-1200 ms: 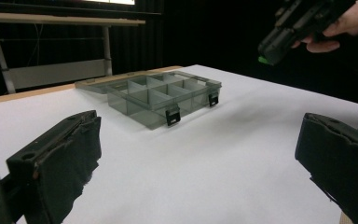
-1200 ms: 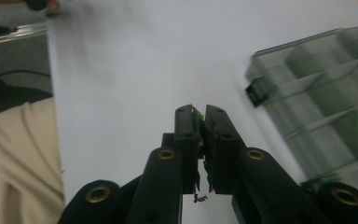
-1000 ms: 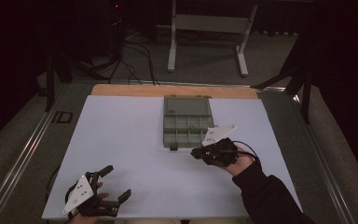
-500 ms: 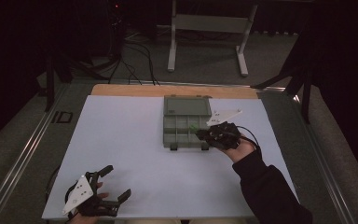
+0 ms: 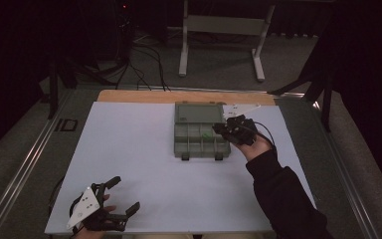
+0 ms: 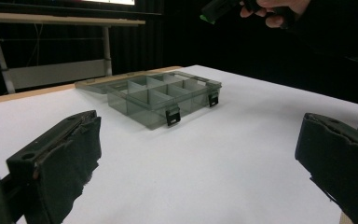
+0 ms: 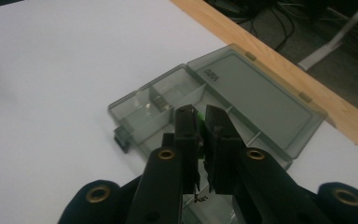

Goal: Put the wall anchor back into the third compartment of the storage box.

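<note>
A grey see-through compartment box (image 5: 199,142) lies open on the white table (image 5: 129,149), its lid (image 5: 199,113) flat behind it. My right gripper (image 5: 220,128) hovers over the box's right side, shut on a small green piece (image 7: 198,120). In the right gripper view the jaws (image 7: 201,122) point down at the compartments (image 7: 168,100). A green speck (image 5: 206,135) shows in the box next to the fingertips. My left gripper (image 5: 123,195) rests at the table's near left corner, open and holding nothing. The left gripper view shows the box (image 6: 163,95) ahead and the right gripper (image 6: 219,9) above it.
A wooden strip (image 5: 179,97) edges the table's far side. Metal rails (image 5: 25,169) run along both sides. A stand's legs (image 5: 219,45) and cables (image 5: 139,69) sit on the floor beyond. A black sleeve (image 5: 283,194) reaches in from the bottom right.
My right gripper has moved forward and left, from beside the box's near right corner to above its right compartments. The left gripper has stayed still.
</note>
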A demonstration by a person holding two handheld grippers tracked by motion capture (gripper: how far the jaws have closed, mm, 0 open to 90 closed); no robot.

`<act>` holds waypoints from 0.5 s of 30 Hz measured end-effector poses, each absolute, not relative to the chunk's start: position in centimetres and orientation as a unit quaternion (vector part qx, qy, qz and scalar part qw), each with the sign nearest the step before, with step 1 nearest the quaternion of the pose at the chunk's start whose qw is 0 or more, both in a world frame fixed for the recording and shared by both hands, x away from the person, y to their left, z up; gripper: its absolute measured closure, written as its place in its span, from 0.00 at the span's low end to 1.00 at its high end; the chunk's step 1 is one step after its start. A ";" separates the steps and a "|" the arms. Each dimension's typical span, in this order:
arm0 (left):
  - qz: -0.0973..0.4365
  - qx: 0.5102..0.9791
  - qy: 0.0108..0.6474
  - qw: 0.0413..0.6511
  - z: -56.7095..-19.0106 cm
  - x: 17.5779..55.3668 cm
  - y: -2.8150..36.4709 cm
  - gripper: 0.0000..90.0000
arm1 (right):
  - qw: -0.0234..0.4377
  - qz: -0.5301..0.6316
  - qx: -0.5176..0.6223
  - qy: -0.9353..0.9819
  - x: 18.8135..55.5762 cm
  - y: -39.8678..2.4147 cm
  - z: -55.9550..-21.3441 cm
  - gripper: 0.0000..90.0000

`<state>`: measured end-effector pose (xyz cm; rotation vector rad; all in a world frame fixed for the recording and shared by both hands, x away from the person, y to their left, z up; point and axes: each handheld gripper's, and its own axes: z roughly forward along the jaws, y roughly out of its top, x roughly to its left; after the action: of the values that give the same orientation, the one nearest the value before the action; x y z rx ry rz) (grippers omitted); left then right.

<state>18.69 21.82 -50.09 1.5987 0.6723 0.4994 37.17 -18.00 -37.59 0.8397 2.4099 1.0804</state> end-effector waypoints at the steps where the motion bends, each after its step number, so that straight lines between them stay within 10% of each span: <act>1: 0.217 0.695 0.292 0.620 -50.1 18.7 21.8 0.00 | 0.187 0.383 0.300 0.853 37.4 -18.0 -37.6 0.94; 15: 0.217 0.696 0.292 0.619 -50.1 18.7 21.8 0.00 | 0.213 0.389 0.360 0.821 39.9 -18.2 -37.8 0.94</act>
<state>18.71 21.83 -50.10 1.6000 0.6727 0.4984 39.93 -18.16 -37.84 0.9980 2.2787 1.0804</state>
